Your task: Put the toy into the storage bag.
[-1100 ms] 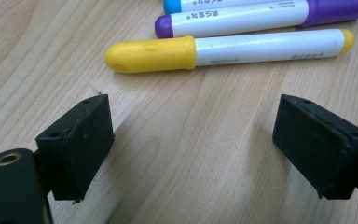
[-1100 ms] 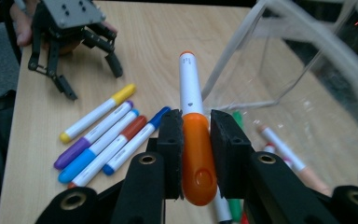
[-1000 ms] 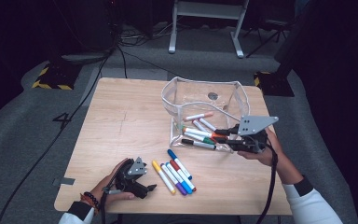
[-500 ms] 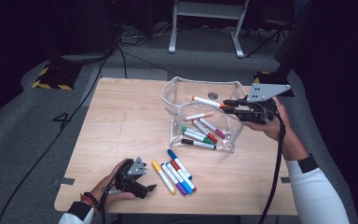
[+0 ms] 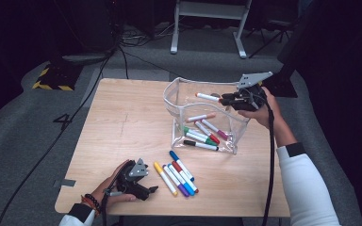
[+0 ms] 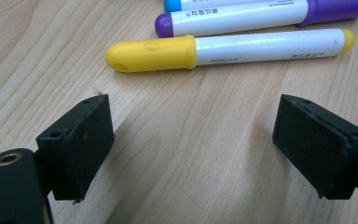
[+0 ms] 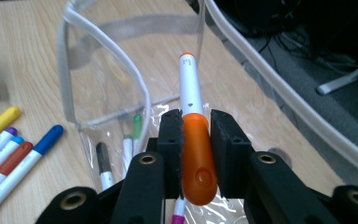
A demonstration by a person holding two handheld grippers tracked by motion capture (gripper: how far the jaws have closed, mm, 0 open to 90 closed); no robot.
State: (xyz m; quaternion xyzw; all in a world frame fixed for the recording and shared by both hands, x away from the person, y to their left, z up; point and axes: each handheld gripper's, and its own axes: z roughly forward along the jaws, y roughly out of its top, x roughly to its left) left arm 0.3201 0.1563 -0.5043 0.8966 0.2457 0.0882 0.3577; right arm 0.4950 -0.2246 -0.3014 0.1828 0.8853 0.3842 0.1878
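Right gripper [image 7: 196, 135]: clamps orange-capped white marker [image 7: 193, 126] over clear plastic pouch [image 5: 175, 106].
Left gripper [image 6: 193, 140]: spread, empty.
Ahead of it: five loose markers [image 5: 176, 172] remaining.

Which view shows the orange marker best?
The right gripper view: the orange marker sits close up, its cap clamped between the right gripper jaws, pointing into the clear pouch. The high view shows it small, above the pouch opening.
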